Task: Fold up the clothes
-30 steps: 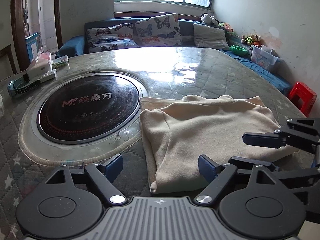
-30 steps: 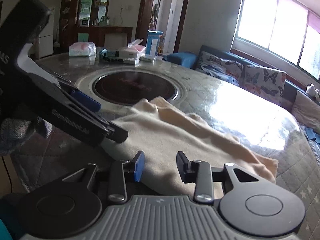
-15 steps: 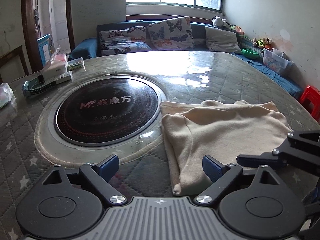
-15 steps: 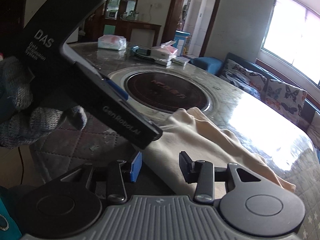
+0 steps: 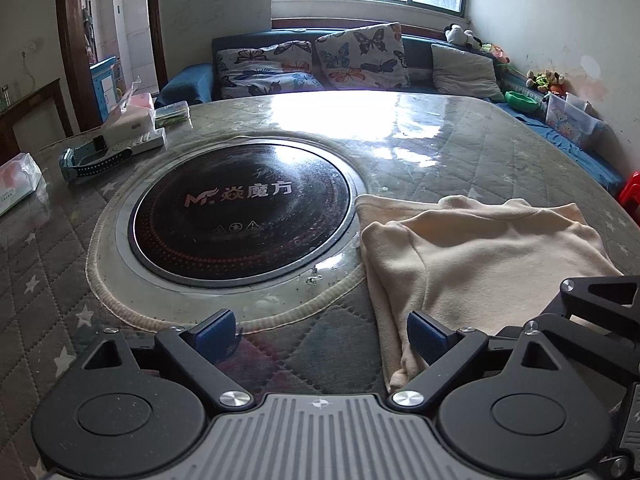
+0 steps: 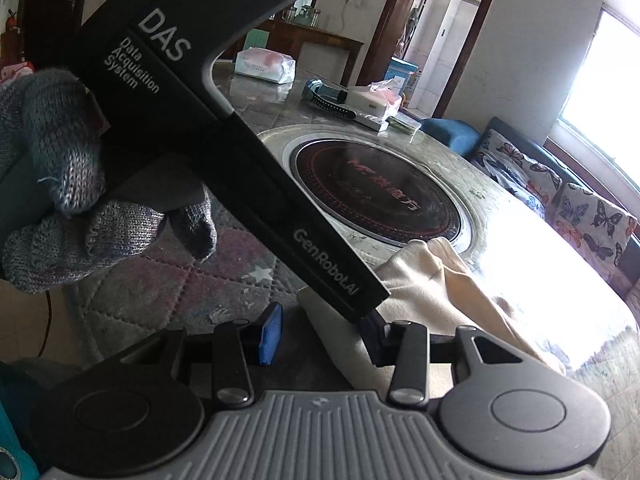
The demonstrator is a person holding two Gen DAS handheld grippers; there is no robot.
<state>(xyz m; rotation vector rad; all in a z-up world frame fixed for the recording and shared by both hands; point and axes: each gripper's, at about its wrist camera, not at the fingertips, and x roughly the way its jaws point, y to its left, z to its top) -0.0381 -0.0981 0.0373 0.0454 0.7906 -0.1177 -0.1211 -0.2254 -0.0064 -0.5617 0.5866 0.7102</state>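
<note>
Since the earlier frames the left claw [image 5: 318,330] has been spreading its jaws and now stands released, wide apart, with the cream garment's near corner lying by its right pad and no pad pressing on it. In the left wrist view the whole scene has slid rightward and the folded cream garment [image 5: 480,252] now sits at the right of the frame rather than the lower middle. The right claw [image 6: 320,338] has also been opening; it is released, half spread, the garment's edge between its blue pads [image 6: 270,334] but not squeezed. In the right wrist view the left claw's black body has swung up to fill the upper left, gripped by a grey knitted glove [image 6: 64,184].

That body reads "DAS", "Data Acquisition System" and "GenRobot.AI". The garment lies folded on the quilted desk [image 5: 52,280], just right of the round black cooktop [image 5: 242,210], touching its pale ring. The cooktop bears an "M" logo and Chinese characters. Farther off at upper left lie tissue packs [image 5: 128,114], then butterfly cushions [image 5: 360,56] under the window.
</note>
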